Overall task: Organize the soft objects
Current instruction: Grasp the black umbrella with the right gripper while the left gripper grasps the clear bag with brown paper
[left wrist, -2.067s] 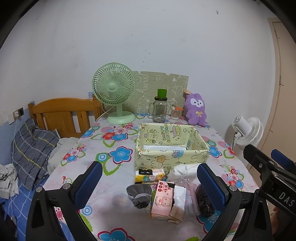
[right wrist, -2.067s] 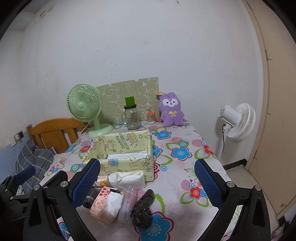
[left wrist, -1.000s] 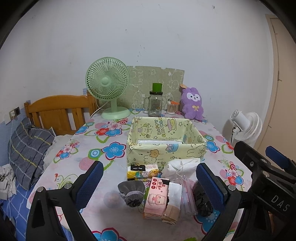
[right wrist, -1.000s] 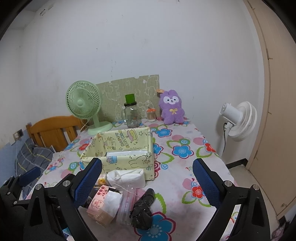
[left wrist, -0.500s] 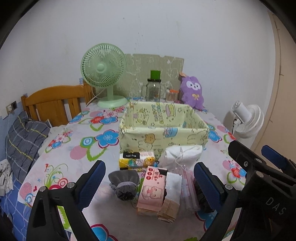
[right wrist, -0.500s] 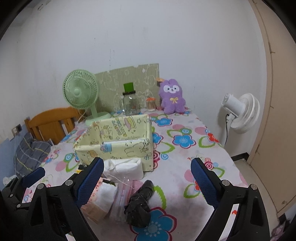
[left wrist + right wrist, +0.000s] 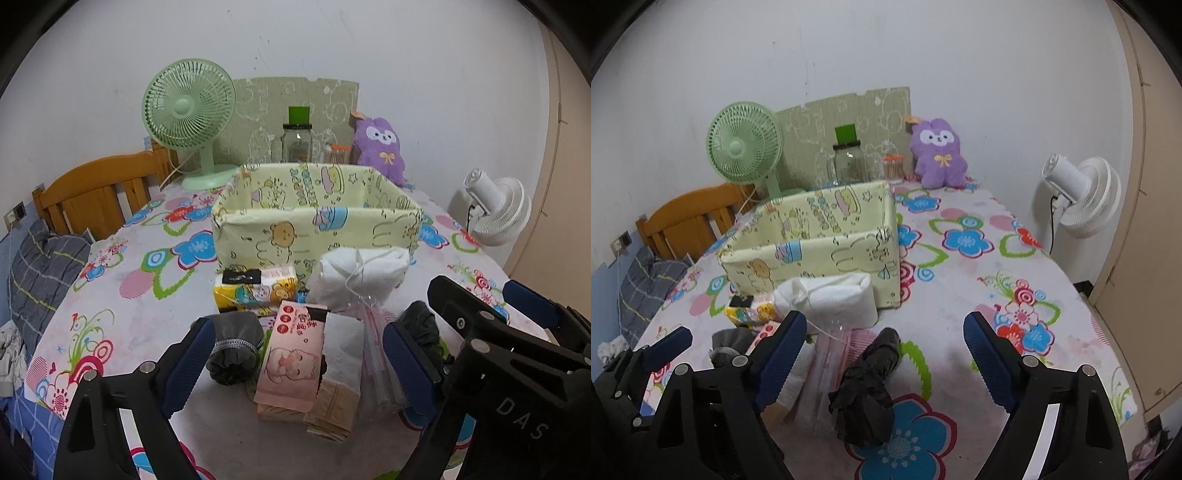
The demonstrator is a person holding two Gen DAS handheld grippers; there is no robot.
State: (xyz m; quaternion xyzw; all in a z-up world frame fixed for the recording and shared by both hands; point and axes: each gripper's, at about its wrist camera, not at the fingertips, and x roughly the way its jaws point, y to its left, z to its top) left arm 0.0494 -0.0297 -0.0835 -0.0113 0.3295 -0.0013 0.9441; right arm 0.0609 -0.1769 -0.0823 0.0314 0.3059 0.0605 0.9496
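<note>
I see the pink tissue pack (image 7: 291, 356) lying lengthwise toward the yellow bin (image 7: 317, 225), just before it. A grey pouch (image 7: 234, 345), white bundle (image 7: 360, 275) and black bag (image 7: 868, 387) crowd it. My left claw (image 7: 295, 363) and right claw (image 7: 884, 356) gape, empty.

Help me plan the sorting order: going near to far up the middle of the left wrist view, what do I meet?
Pink tissue pack → white bundle → yellow fabric box → glass jar → green board.

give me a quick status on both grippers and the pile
Left gripper open, empty, over pink tissue pack. Right gripper open, over black bundle. Yellow fabric bin just behind pile, nothing blocking.
</note>
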